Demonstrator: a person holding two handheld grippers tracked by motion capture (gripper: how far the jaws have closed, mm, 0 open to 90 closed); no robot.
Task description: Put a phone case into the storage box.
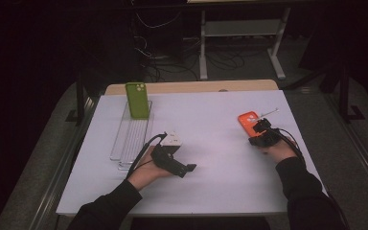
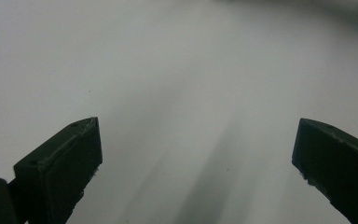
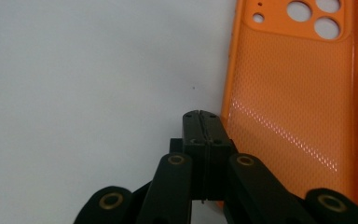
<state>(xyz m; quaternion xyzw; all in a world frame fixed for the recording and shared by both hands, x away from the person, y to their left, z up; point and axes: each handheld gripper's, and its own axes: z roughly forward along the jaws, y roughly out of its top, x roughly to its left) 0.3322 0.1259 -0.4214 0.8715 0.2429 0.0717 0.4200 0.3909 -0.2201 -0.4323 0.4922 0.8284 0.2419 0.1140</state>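
Beside the orange phone case point(image 3: 303, 93), my right gripper point(image 1: 260, 125) sat with its jaws pressed fully together and nothing between them. In the right gripper view the closed tips lay against the case's near long edge, which I judged a stance for nudging or sliding the case across the white table point(image 1: 211, 124) rather than for picking it up. The case lay flat, hollow side up, camera holes at its far end. Well to the left of that case, my left gripper point(image 1: 177, 165) rested low over bare table with its jaws spread wide and empty, likely parked until needed. Farther left of the orange case, a green phone case point(image 1: 137, 99) stood propped upright in a clear slotted rack point(image 1: 130, 139), probably where cases were meant to end up.
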